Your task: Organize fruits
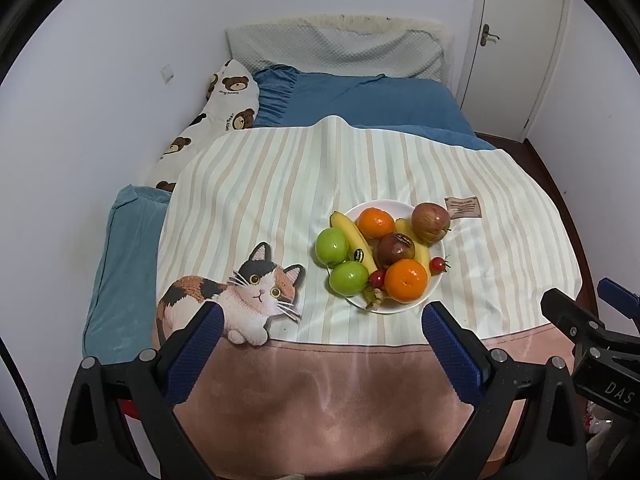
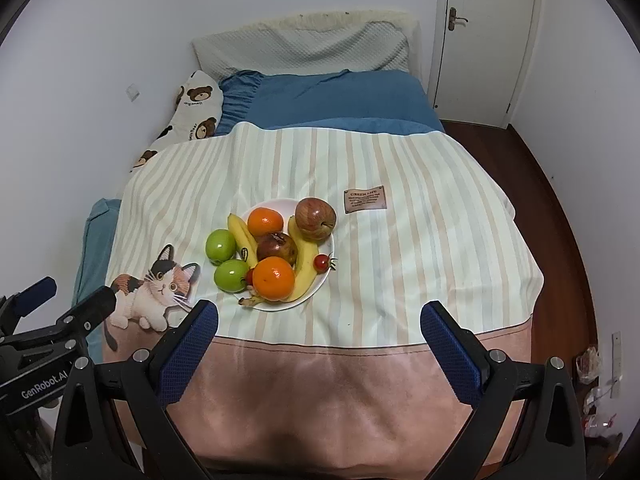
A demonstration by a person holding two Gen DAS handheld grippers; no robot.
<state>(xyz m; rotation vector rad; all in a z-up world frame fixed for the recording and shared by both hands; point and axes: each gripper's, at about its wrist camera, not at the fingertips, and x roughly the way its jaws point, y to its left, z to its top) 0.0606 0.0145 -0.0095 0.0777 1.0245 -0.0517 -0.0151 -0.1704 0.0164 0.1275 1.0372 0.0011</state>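
Both left tongs (image 1: 322, 322) and right tongs (image 2: 320, 320) stand spread, pinching nothing, above the blanket (image 2: 420, 240) on the bed. The plate (image 2: 280, 204) of fruit lies at their twelve o'clock, two green apples (image 2: 221, 245) at its nine.

The oranges (image 1: 406, 280) hide most of the bananas (image 1: 356, 236) (label unreadable).

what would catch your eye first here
The white plate heaped with fruit sits mid-bed on the striped blanket: two oranges, bananas, a red apple, with two green apples at its left edge. Left of it lies a printed cat. Both grippers, left and right, hang open, short of the plate.
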